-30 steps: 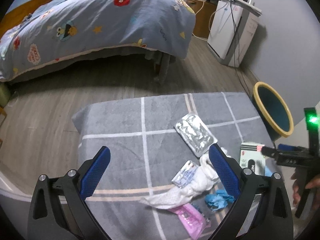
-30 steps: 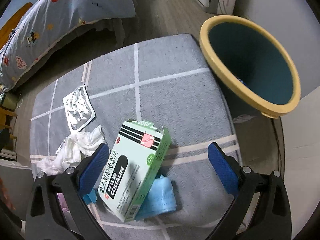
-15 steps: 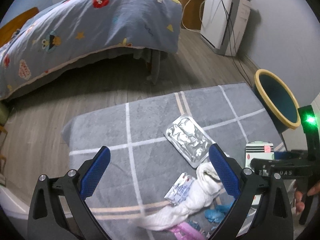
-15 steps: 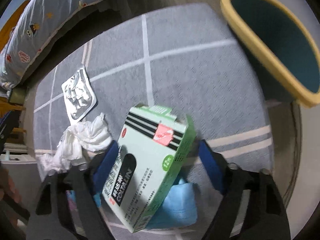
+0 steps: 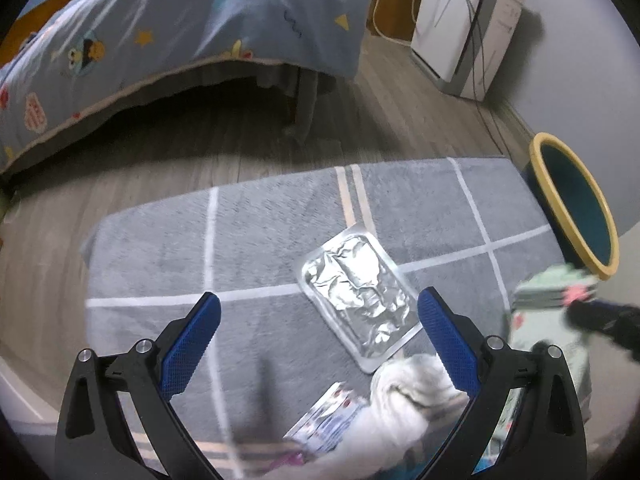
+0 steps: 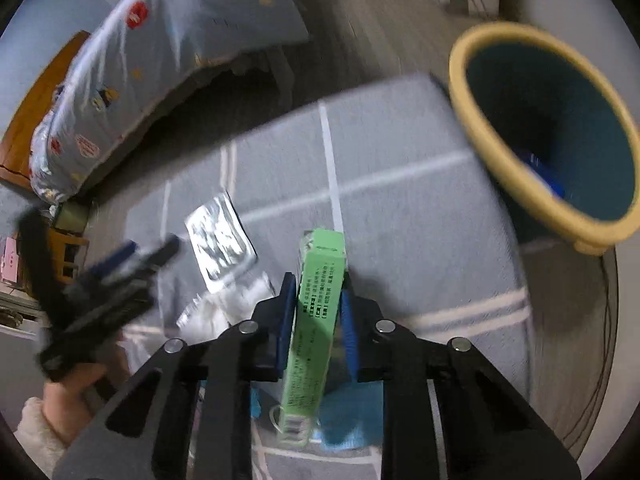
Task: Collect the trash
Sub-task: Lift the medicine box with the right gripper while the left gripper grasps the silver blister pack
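Note:
My right gripper (image 6: 316, 296) is shut on a green medicine box (image 6: 316, 312) and holds it edge-up above the grey rug (image 6: 400, 216). The box also shows blurred in the left wrist view (image 5: 552, 312). The teal bin with a yellow rim (image 6: 472, 120) stands to the upper right, also in the left wrist view (image 5: 576, 216). My left gripper (image 5: 320, 320) is open above the rug, over a silver foil blister pack (image 5: 356, 280). A white tissue wad (image 5: 408, 392), a printed sachet (image 5: 324, 416) and a pink wrapper (image 5: 288, 458) lie below it.
A bed with a blue cartoon quilt (image 5: 160, 32) stands beyond the rug. A white appliance with cables (image 5: 464, 24) stands by the wall at the back right. A blue item (image 6: 348, 412) lies on the rug under the box. Wood floor surrounds the rug.
My right gripper closed on the green box and lifted it, turning it edge-up, toward the bin. My left gripper moved forward over the foil pack, staying open.

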The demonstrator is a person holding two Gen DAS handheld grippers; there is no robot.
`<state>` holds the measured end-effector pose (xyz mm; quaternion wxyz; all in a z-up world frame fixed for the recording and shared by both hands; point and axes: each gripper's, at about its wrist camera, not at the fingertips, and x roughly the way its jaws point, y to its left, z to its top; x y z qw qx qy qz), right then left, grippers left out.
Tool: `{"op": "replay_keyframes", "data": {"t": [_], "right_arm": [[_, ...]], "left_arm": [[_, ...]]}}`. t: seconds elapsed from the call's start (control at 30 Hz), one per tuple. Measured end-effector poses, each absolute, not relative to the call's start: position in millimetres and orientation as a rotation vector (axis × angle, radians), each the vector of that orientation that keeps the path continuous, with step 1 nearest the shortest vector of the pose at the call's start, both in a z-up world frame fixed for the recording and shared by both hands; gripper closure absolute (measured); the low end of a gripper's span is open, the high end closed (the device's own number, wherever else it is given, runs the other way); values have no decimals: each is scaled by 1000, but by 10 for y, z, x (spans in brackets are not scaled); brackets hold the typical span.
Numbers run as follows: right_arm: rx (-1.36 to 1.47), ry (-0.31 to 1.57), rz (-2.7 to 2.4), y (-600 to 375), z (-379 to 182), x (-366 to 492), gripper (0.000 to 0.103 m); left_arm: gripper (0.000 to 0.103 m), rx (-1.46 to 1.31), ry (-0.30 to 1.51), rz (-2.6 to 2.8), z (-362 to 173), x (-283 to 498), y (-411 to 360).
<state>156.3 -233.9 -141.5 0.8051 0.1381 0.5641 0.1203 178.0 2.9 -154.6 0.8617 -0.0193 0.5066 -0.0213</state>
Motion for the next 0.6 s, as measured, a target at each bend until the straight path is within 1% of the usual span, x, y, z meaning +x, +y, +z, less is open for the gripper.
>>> {"op": "replay_keyframes", "data": {"t": [0.17, 0.3, 0.43, 0.5, 0.57, 0.6], "right_arm": [[191, 1108, 219, -2377, -1174, 1627, 85], [125, 1049, 202, -2387, -1092, 1672, 85], [106, 1032, 213, -2356, -1091, 1722, 85], [101, 1033, 218, -2354, -1103, 1732, 85], [94, 1031, 219, -2352, -1100, 1745, 85], [92, 1030, 221, -2346, -1094, 1751, 85]], "left_arm": [[6, -79, 1107, -32, -1746, 1944, -77], [6, -84, 1142, -19, -1912, 2030, -239], [6, -62, 1157, 29, -2030, 2077, -356], [8, -34, 1146, 62, -2043, 2071, -388], [21, -38, 1119, 77, -2022, 2051, -376], [24, -33, 1112, 74, -2009, 2050, -377]]}}
